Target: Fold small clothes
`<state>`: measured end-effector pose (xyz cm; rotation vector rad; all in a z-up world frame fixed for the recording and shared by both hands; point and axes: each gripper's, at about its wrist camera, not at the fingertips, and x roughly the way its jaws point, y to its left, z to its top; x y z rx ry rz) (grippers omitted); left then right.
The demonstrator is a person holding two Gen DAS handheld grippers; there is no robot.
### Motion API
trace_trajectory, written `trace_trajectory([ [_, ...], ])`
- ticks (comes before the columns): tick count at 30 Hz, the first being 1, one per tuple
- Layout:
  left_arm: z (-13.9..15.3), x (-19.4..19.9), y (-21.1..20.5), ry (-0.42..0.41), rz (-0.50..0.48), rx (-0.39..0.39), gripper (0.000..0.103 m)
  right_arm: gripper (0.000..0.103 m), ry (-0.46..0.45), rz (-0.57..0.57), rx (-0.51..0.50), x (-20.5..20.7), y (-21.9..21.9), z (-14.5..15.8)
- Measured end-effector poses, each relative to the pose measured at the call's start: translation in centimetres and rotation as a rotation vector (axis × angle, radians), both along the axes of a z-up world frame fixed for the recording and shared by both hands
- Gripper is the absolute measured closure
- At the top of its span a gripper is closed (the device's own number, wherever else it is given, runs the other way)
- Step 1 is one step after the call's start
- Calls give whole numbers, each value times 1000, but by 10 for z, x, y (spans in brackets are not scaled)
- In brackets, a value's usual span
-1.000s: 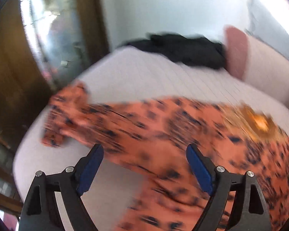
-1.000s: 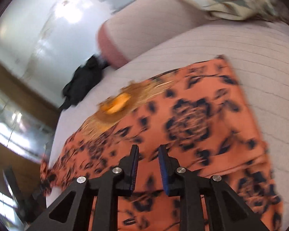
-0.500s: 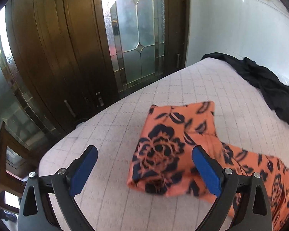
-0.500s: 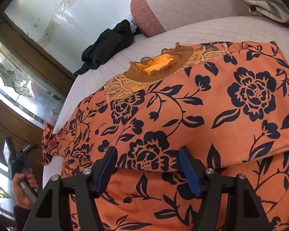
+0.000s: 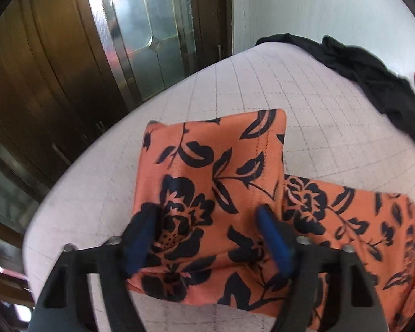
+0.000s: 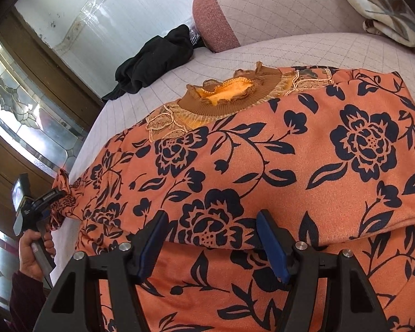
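An orange top with a dark flower print [image 6: 262, 166] lies spread on the quilted bed, its brown frilled collar [image 6: 229, 96] at the far side. Its sleeve end [image 5: 213, 171] lies toward the bed's left edge. My left gripper [image 5: 210, 238] is open, its blue pads on either side of the sleeve, low over the cloth; it also shows in the right wrist view [image 6: 47, 199] at the sleeve tip. My right gripper [image 6: 213, 238] is open and empty, just above a folded edge of the top's body.
A black garment [image 6: 155, 61] lies at the bed's far corner, also in the left wrist view [image 5: 373, 83]. A pink bolster [image 6: 251, 8] and a patterned blanket [image 6: 379, 13] lie at the head. Wooden and glass doors [image 5: 83, 55] stand past the bed's left edge.
My left gripper has moved forward and down onto the sleeve, so the cloth now lies between its pads. My right gripper has stayed open over the top's body and shifted slightly.
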<state>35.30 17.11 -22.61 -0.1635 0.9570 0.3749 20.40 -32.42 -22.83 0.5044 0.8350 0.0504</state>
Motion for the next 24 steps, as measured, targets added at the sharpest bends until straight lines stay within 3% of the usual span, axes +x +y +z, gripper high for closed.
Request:
trace_trajectory([
  [1,4,-2,1,-12,9,3,61,33,2,0,3,1,-1,0],
  [2,9,-3,3,-17,10,0,68,33,3,0,8,1,-2,0],
  [4,20,-10,8,-59,17,-50,97,33,6,-2,24,0,-4,0],
  [9,32,-27,36,-116,70,-244,97,34,9,-8,34,0,-6,0],
  [11,32,-29,46,-118,97,-283,86,34,8,-8,32,0,-5,0],
  [13,34,-30,53,-108,137,-282,28,34,9,-8,30,0,-4,-1],
  [14,36,-36,57,-114,164,-261,21,34,9,-9,29,0,-4,-1],
  [16,47,-50,58,-145,179,-207,20,34,8,-9,28,0,-4,-1],
  [19,56,-64,53,-151,117,-115,19,34,9,-7,23,1,-3,-1],
  [23,35,-57,45,25,79,94,19,34,14,-10,19,2,-3,-1],
  [24,29,-56,46,47,76,113,19,34,14,-10,18,2,-2,0],
])
